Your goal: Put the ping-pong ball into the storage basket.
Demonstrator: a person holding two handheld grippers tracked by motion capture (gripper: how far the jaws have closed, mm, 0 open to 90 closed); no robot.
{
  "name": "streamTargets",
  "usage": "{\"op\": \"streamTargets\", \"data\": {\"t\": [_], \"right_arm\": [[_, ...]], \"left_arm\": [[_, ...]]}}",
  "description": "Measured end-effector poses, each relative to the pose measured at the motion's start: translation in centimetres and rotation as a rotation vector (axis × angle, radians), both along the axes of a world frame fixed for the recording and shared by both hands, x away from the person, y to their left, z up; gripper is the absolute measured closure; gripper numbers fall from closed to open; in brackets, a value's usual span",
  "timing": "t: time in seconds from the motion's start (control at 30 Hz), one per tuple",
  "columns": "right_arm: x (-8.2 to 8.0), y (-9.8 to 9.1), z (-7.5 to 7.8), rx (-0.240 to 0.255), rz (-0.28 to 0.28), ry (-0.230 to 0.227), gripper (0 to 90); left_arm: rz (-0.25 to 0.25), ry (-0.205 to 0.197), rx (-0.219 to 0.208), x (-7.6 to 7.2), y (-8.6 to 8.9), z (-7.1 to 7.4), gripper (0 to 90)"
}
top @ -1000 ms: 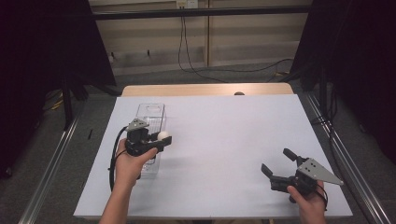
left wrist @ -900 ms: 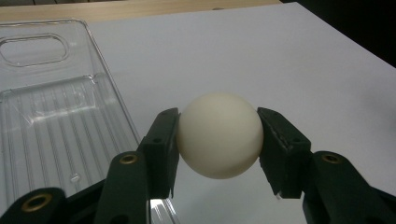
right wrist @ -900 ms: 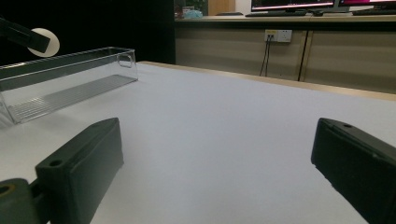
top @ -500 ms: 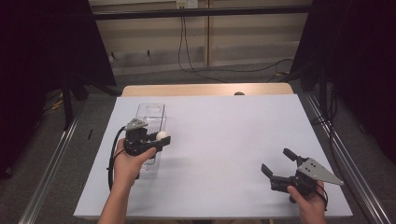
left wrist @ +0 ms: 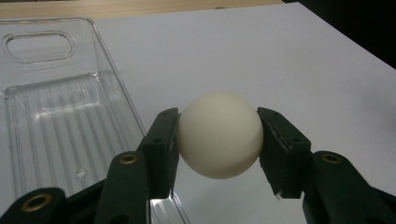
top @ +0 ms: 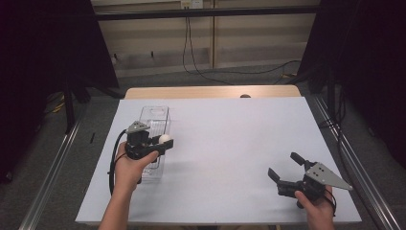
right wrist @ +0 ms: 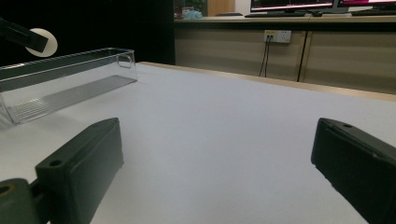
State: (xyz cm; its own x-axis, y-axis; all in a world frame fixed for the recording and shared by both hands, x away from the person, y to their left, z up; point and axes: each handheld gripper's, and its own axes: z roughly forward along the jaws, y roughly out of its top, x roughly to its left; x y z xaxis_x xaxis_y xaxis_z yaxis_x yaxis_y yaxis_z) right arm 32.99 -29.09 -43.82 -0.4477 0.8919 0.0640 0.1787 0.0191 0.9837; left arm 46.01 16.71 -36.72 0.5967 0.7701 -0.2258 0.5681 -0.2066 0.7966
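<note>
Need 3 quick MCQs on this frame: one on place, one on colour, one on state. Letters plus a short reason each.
1. Where does the clear tray lie on the table?
A. left part
B. right part
C. near edge, centre

2. What colour is the ball?
A. orange
B. off-white
C. blue

3. How do the right tongs stand?
A. shut on the ball
B. shut on nothing
C. open, holding nothing

Answers:
1. A: in the high view the tray sits in the table's left part, by the left tongs.
2. B: the left gripper view shows an off-white ball pinched between both black jaws.
3. C: the right gripper view shows its jaws wide apart with bare table between them.
</note>
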Motion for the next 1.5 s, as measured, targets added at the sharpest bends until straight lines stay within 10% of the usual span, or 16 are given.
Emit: {"op": "streamTargets", "data": {"t": [1.5], "right_arm": [[0.0, -0.1, 0.0, 0.01, 0.0, 0.007, 1.7]], "left_arm": [[0.029, 0.013, 0.01, 0.3, 1.6, 0.0, 51.4]]}}
